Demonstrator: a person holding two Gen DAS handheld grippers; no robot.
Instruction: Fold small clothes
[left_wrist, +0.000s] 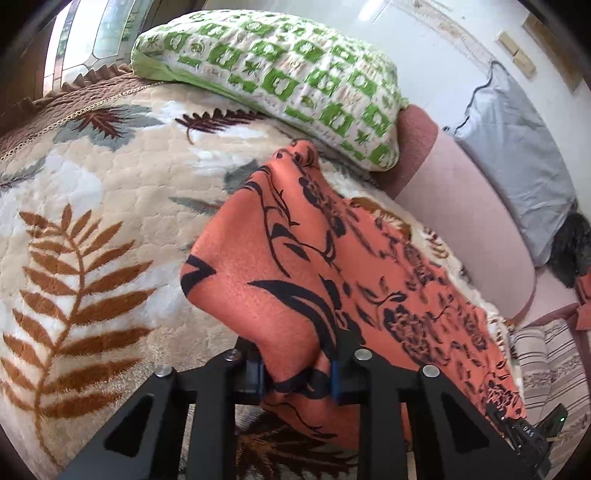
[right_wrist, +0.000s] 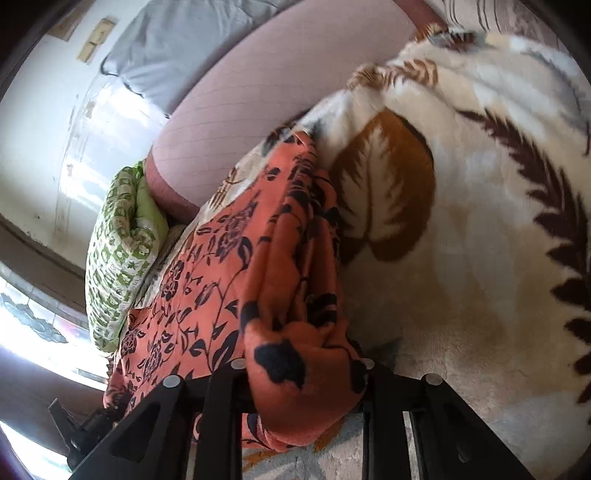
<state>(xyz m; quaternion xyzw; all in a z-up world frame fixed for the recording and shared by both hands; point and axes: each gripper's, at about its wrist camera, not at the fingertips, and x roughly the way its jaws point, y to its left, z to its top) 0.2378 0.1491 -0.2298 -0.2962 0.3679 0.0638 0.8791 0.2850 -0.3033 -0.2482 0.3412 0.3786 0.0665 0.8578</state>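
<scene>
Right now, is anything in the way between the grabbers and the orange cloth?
No. Both already pinch it: the left gripper and the right gripper each hold a bunch of the orange cloth. It hangs over the leaf blanket, and the green pillow lies off beyond it.

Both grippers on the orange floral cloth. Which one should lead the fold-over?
Probably left. The left gripper pinches a clean edge of the orange cloth, with open blanket ahead. The right gripper holds a bunched wad that hides its fingertips.
</scene>
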